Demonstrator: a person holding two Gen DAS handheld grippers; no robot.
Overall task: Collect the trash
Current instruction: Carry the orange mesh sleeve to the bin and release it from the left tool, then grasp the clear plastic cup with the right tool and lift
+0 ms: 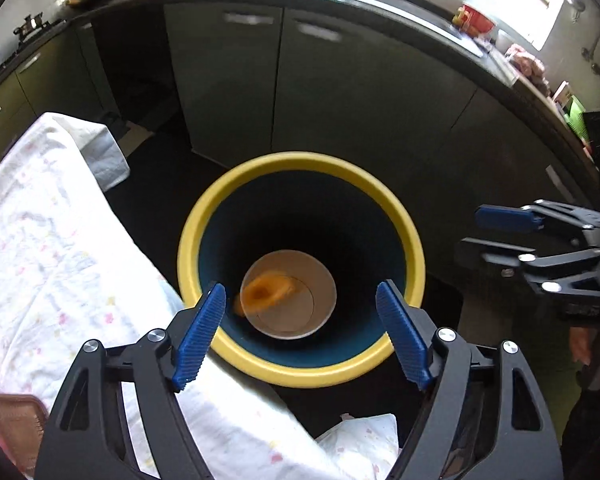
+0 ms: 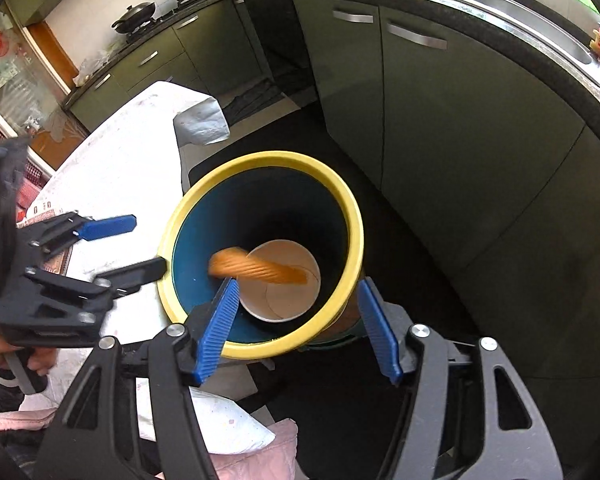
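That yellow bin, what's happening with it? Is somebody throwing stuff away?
Yes. A person holds two tongs above the bin, which stands beside a cloth-covered table. The left tongs are open with nothing in them, and a blurred orange scrap is inside the bin, over a paper cup at the bottom. The right tongs are open too, straddling the bin's near rim without gripping anything.

no readable text, no labels, brands, numbers or signs legible in either view
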